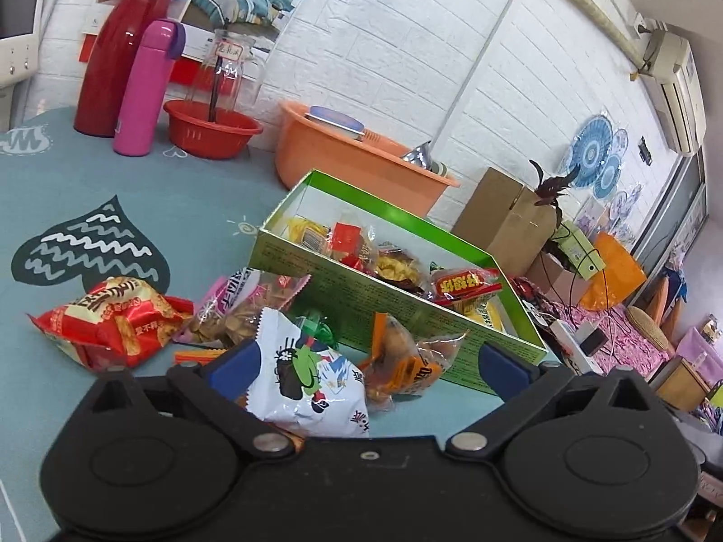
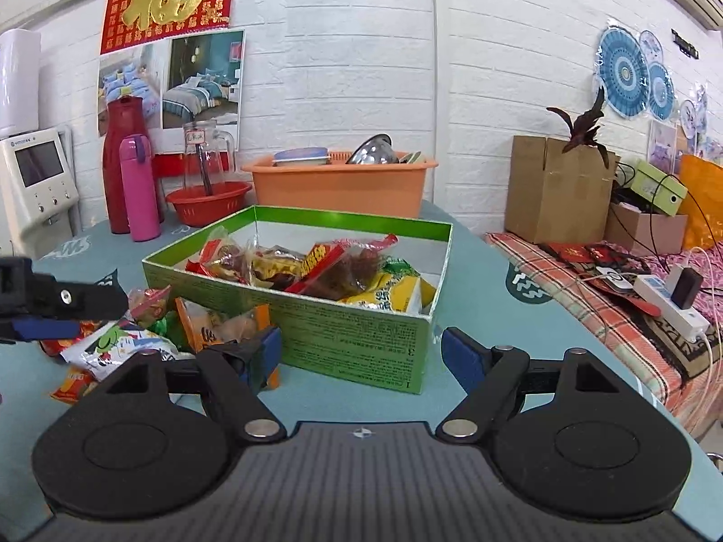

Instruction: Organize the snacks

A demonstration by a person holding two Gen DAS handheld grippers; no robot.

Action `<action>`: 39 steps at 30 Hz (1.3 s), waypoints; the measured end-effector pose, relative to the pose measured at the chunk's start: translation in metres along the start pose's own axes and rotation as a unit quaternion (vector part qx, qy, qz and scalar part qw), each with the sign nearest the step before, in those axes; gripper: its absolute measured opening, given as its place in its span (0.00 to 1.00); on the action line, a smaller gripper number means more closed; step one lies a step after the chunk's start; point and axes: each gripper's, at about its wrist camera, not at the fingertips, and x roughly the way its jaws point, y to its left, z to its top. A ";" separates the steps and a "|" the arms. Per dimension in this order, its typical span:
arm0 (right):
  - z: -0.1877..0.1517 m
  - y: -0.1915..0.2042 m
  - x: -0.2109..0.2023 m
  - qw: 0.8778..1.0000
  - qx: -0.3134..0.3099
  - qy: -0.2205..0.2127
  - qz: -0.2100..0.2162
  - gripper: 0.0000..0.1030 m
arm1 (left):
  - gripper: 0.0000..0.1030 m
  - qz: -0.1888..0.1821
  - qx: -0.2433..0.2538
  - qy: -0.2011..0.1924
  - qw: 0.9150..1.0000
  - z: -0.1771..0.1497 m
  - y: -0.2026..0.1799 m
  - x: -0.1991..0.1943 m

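Observation:
A green cardboard box point(image 1: 393, 311) stands open on the blue tablecloth, with several snack packs inside it point(image 2: 325, 266). Loose packs lie against its near left side: a white bag point(image 1: 307, 384), an orange bag point(image 1: 402, 361), a pink-edged clear bag point(image 1: 239, 302) and a red bag point(image 1: 113, 320). My left gripper point(image 1: 368, 366) is open low over the pile, the white and orange bags lying between its blue pads. My right gripper point(image 2: 363, 354) is open, facing the box's near wall point(image 2: 352, 338) with nothing between its fingers. One of the left gripper's fingers point(image 2: 68, 300) shows at the left edge.
At the back by the brick wall stand a red thermos point(image 1: 122, 49), a pink bottle point(image 1: 144, 86), a red basin point(image 1: 212, 128) with a glass jar, and an orange tub point(image 2: 339, 185). Right of the table's edge are a cardboard box point(image 2: 556, 189) and a power strip point(image 2: 669, 311).

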 end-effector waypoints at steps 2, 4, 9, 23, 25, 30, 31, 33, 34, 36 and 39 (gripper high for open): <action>-0.003 -0.001 0.000 1.000 0.003 0.001 -0.002 1.00 | 1.00 0.005 -0.003 0.001 1.000 0.000 0.001 0.000; -0.005 -0.001 0.000 1.000 0.006 0.004 -0.003 1.00 | 1.00 0.005 -0.001 -0.001 1.000 0.000 0.000 -0.001; -0.008 0.003 -0.002 1.000 0.004 0.007 -0.002 1.00 | 1.00 0.002 0.005 -0.003 1.000 -0.001 -0.004 -0.002; -0.008 0.012 -0.006 1.000 -0.005 0.011 0.005 1.00 | 1.00 0.004 0.002 -0.005 1.000 -0.001 -0.003 -0.003; -0.008 0.013 -0.006 1.000 -0.005 0.014 0.006 1.00 | 1.00 0.003 0.002 -0.007 1.000 -0.001 -0.002 -0.003; -0.010 0.017 -0.006 1.000 -0.010 0.017 0.007 1.00 | 1.00 0.002 0.002 -0.007 1.000 -0.001 -0.003 -0.003; -0.010 0.017 -0.006 1.000 -0.009 0.017 0.007 1.00 | 1.00 0.003 0.003 -0.007 1.000 -0.001 -0.003 -0.003; -0.010 0.016 -0.006 1.000 -0.008 0.016 0.009 1.00 | 1.00 0.004 0.002 -0.006 1.000 -0.001 -0.003 -0.003; -0.010 0.016 -0.005 1.000 -0.009 0.017 0.009 1.00 | 1.00 0.004 0.002 -0.006 1.000 -0.001 -0.003 -0.003; -0.010 0.017 -0.005 1.000 -0.010 0.018 0.009 1.00 | 1.00 0.004 0.002 -0.006 1.000 0.000 -0.002 -0.003; -0.009 0.016 -0.005 1.000 -0.007 0.018 0.007 1.00 | 1.00 0.004 -0.001 -0.008 1.000 0.000 -0.002 -0.003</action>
